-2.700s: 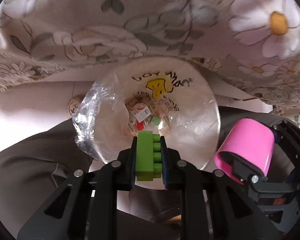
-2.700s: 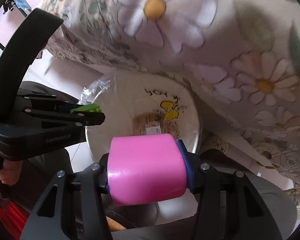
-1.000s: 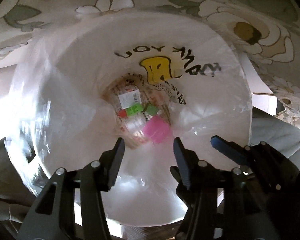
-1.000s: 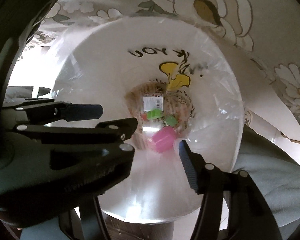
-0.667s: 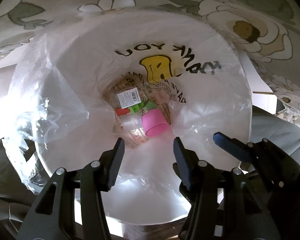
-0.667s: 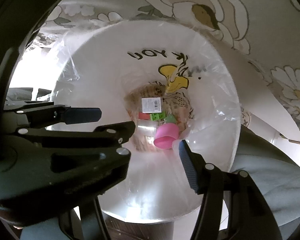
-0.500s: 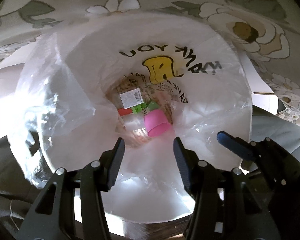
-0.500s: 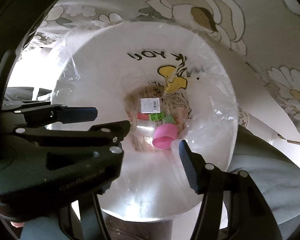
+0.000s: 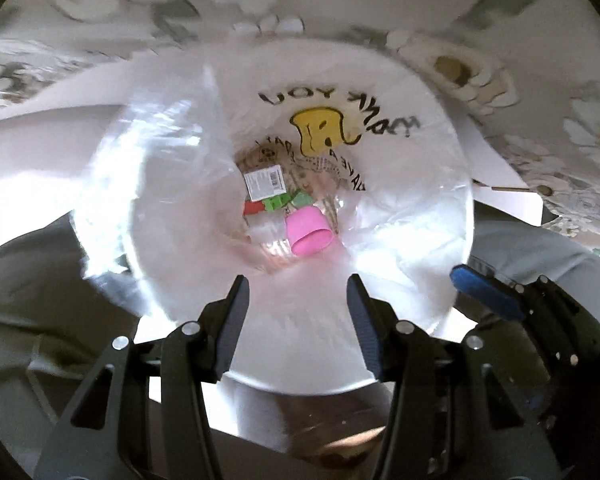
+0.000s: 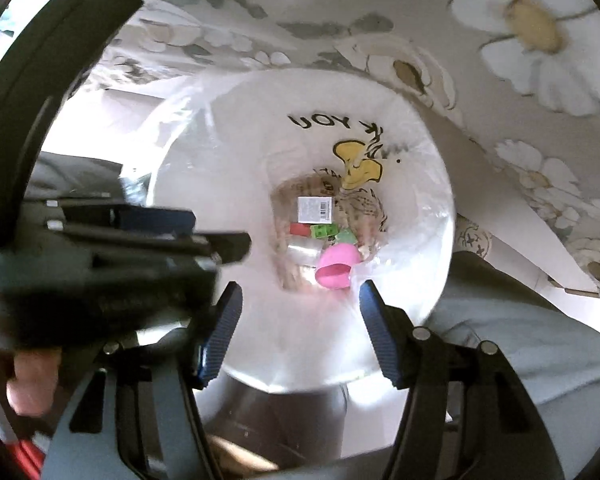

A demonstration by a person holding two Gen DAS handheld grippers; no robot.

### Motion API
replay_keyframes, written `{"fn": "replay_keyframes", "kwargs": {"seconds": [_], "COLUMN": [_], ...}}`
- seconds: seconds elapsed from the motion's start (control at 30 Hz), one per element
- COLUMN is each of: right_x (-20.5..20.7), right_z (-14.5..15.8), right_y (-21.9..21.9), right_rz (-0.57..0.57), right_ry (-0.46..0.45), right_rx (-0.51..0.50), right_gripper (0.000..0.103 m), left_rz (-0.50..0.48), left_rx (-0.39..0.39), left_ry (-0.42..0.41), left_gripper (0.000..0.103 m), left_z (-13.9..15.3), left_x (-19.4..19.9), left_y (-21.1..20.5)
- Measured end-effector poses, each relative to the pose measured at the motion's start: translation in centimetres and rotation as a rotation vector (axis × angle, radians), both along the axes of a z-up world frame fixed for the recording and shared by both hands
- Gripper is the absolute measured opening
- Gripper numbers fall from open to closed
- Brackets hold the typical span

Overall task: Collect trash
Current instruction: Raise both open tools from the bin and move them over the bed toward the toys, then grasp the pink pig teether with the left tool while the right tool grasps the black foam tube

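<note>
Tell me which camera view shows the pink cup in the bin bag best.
The left wrist view. The pink cup lies unobstructed at the bottom of the bin bag, on its side, its open mouth clearly visible. In the right wrist view the same cup appears smaller and slightly blurred, with the left hand-held gripper filling the left side.

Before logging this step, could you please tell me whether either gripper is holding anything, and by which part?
Nothing is held: the left gripper and right gripper are both open and empty above the white plastic-lined bin, where the pink plastic cup lies.
</note>
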State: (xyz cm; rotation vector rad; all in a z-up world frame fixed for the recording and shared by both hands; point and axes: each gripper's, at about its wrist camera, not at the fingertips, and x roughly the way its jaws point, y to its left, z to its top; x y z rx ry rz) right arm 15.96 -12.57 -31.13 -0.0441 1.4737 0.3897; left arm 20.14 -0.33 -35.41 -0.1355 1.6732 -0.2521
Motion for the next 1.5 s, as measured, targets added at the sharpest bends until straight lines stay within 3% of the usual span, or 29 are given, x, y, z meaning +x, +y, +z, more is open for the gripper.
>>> {"fn": "replay_keyframes", "kwargs": {"seconds": [0.17, 0.4, 0.7, 0.77, 0.87, 1.1, 1.23, 1.4, 1.5], "right_x": [-1.3, -2.4, -1.1, -0.5, 0.7, 4.7, 7.9, 12.6, 15.7], "right_z": [3.4, 9.8, 20.6, 22.5, 24.8, 28.5, 30.3, 31.7, 31.8], "right_y": [-1.0, -2.7, -3.9, -4.0, -3.5, -2.3, -2.4, -2.0, -2.4], "right_rz": [0.021, 0.054, 0.101, 0.101, 0.095, 0.053, -0.03, -0.152, -0.234], "right_ry": [-0.053, -0.168, -0.372, -0.4, -0.427, -0.44, -0.413, -0.381, -0.335], "right_rx": [0.022, 0.03, -0.006, -0.002, 0.001, -0.01, -0.001, 0.001, 0.053], "right_gripper": [0.066, 0.067, 0.069, 0.07, 0.071, 0.072, 0.084, 0.085, 0.085], "left_rz": [-0.016, -0.039, -0.098, -0.11, -0.147, -0.265, -0.338, -0.388, -0.433], "left_rx": [-0.008, -0.032, 0.005, 0.017, 0.059, 0.089, 0.092, 0.059, 0.055], "left_ry": [-0.097, -0.161, -0.397, -0.449, -0.521, -0.633, -0.672, -0.684, -0.691], "left_gripper": [0.051, 0.051, 0.052, 0.058, 0.058, 0.063, 0.065, 0.069, 0.069], "left_z": [4.4, 9.6, 19.7, 21.8, 24.4, 29.0, 30.2, 31.2, 31.2], "left_x": [-0.7, -1.8, -0.7, 0.0, 1.3, 5.9, 9.0, 13.8, 16.3], "left_y": [1.6, 3.9, 5.7, 6.1, 6.4, 6.3, 5.6, 4.9, 4.1]}}
